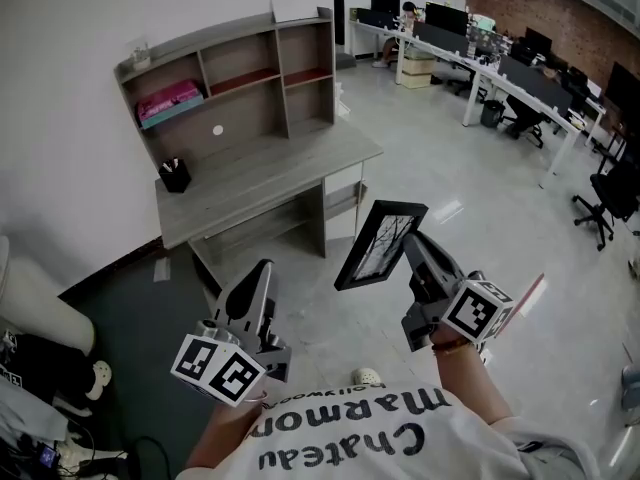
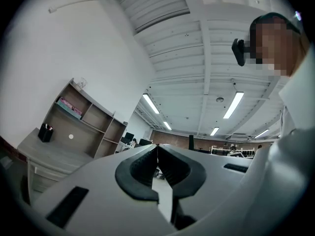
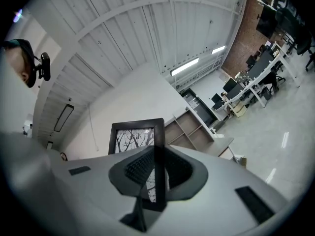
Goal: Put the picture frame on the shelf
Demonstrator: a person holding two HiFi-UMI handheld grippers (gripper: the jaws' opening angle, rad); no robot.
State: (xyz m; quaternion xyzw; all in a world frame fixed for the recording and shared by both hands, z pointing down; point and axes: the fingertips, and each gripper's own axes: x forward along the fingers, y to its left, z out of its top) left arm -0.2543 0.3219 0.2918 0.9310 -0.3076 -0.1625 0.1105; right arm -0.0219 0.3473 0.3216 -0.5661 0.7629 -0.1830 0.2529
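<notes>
The pale glossy floor (image 1: 450, 208) spreads beneath both tongs, with rows of office desks far off beyond the right pair. Ahead of the left tongs (image 1: 263, 266), and well apart from them, a grey surface (image 1: 270, 168) stands against the white wall. On the back of the surface sits the grey shelf unit (image 1: 240, 78), with open compartments. The left gripper view has the shelf unit (image 2: 88, 122) off to the left of the jaw tips. The right gripper view has the shelf unit (image 3: 192, 129) far behind, to the right of the jaws.

The picture frame (image 1: 380, 243) is black-edged with a print of bare branches. It hangs tilted in the air over the floor, well short of the shelf unit and off the right end of the surface. The right tongs (image 1: 412, 240) pinch it by one side. In the right gripper view the picture frame (image 3: 132, 136) rises from the right tongs (image 3: 156, 151), its right border clamped between the pads. The left tongs (image 2: 157, 147) are pressed together at the tips with nothing between them, held low, to the left of the frame.

Far ahead of the left tongs, a pink box (image 1: 168, 100) lies in an upper left compartment. A black pen pot (image 1: 175, 175) stands on the surface below the box, and a small clear jar (image 1: 140, 55) sits on the unit's top left corner
</notes>
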